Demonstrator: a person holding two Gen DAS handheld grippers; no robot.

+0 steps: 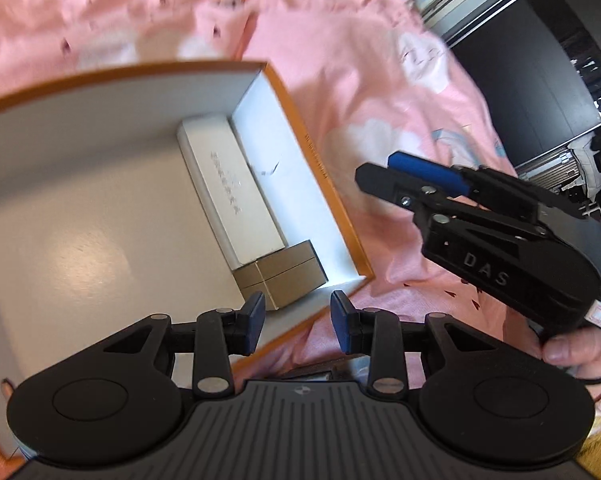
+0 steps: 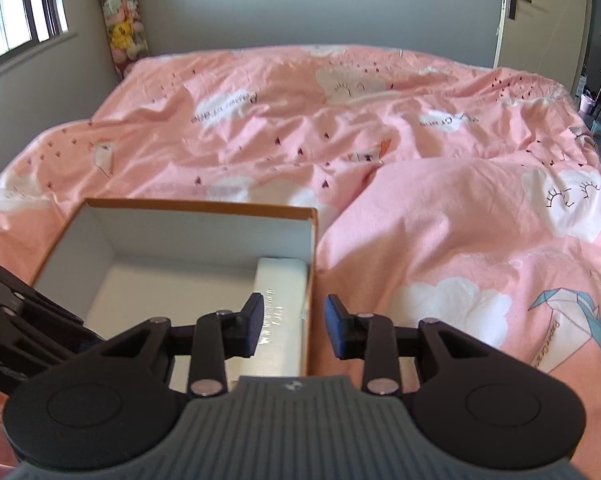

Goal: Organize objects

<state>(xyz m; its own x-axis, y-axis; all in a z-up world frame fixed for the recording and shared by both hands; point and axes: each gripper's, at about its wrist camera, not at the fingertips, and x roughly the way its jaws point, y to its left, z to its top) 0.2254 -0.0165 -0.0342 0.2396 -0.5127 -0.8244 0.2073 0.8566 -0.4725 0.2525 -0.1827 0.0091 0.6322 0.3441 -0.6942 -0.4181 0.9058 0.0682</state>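
An open orange box with a white inside lies on the pink bedspread. Along its right wall lie a long white box and a small tan box. My left gripper hovers over the box's near right corner, open and empty. A hand holds my right gripper just right of the box, pointing left. In the right wrist view my right gripper is open and empty above the orange box's right wall, with the long white box below it.
The bedspread is rumpled, with a raised fold right of the box. A hanging column of plush toys fills the far left corner beside a window. A door is far right. Dark furniture stands past the bed's edge.
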